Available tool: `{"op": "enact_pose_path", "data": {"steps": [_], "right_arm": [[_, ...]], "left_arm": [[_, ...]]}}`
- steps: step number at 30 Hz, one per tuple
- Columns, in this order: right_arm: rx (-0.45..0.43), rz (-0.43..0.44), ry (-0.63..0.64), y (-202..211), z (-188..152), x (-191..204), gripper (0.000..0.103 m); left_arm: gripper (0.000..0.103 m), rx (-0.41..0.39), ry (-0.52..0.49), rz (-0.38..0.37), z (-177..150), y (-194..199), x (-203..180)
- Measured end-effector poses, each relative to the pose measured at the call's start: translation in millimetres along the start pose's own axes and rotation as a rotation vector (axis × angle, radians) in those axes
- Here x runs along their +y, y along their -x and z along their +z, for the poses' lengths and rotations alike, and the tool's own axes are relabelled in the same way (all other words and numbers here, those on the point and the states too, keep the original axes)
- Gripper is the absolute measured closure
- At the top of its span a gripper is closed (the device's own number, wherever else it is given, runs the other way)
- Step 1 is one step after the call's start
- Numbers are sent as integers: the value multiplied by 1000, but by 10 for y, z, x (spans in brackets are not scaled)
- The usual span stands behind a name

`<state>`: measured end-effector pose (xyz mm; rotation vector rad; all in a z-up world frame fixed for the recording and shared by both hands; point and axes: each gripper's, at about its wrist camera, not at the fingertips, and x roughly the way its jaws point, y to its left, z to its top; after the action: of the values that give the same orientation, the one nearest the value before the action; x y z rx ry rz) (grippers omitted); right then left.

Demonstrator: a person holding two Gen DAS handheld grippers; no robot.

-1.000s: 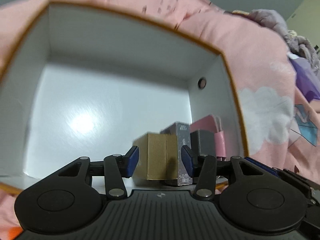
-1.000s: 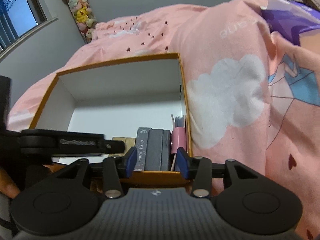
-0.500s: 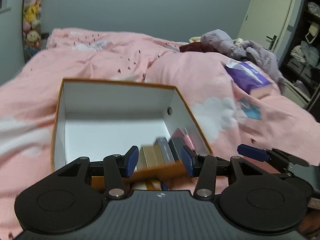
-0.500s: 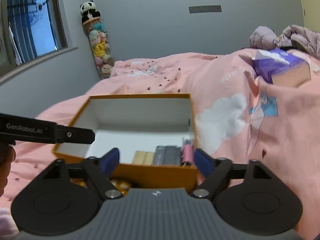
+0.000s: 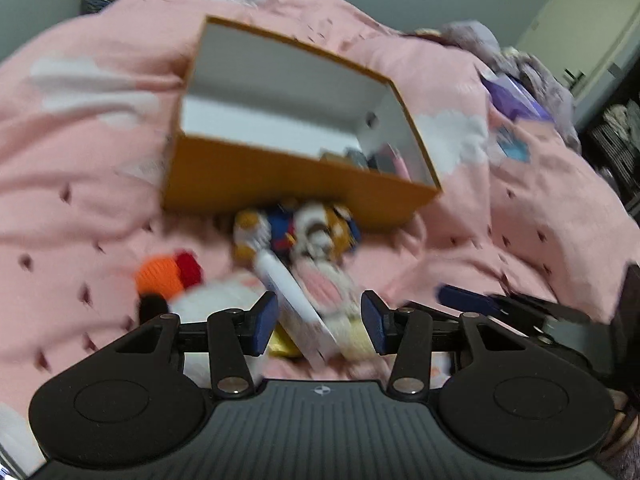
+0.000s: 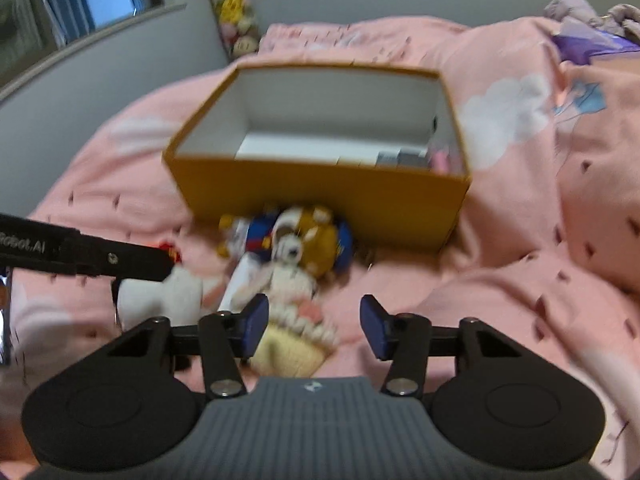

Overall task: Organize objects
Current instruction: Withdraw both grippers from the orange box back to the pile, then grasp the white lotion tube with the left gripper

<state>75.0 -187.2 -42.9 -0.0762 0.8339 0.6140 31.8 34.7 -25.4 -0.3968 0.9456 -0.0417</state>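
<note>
On my left gripper (image 6: pixel 160 258), reaching in from the side of the right wrist view, I can read white lettering cut off by the edge: "Robot.AI". Nothing else is legible.

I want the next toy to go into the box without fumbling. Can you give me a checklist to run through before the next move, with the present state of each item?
1. Orange box open at the top: ok.
2. Free floor left in the box; items stand only along its right near side: ok.
3. Left tongs hold nothing: ok.
4. Right tongs hold nothing; jaws closing, no toy pressed between them: ok.
5. Toys reachable: cupcake plush, dog plush and white plush lie on the pink blanket in front of the box: ok.
6. Which toy lies loose from the pile: cannot tell, blurred.
</note>
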Motion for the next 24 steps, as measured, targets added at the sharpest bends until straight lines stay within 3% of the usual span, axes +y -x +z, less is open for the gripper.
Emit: {"op": "enact_pose_path", "data": {"steps": [3, 7, 11, 19, 24], "right_arm": [[27, -9, 25, -32, -68, 79, 50], [54, -44, 56, -73, -130, 100, 50], [79, -70, 47, -113, -169, 48, 49], [96, -88, 44, -136, -188, 23, 49], [99, -84, 59, -148, -182, 48, 44]], "left_arm": [[50, 24, -54, 49, -133, -122, -95], [61, 68, -67, 42, -202, -313, -116], [63, 86, -62, 88, -218, -471, -124], [67, 103, -71, 90, -223, -573, -165], [78, 85, -88, 126, -228, -471, -160]]}}
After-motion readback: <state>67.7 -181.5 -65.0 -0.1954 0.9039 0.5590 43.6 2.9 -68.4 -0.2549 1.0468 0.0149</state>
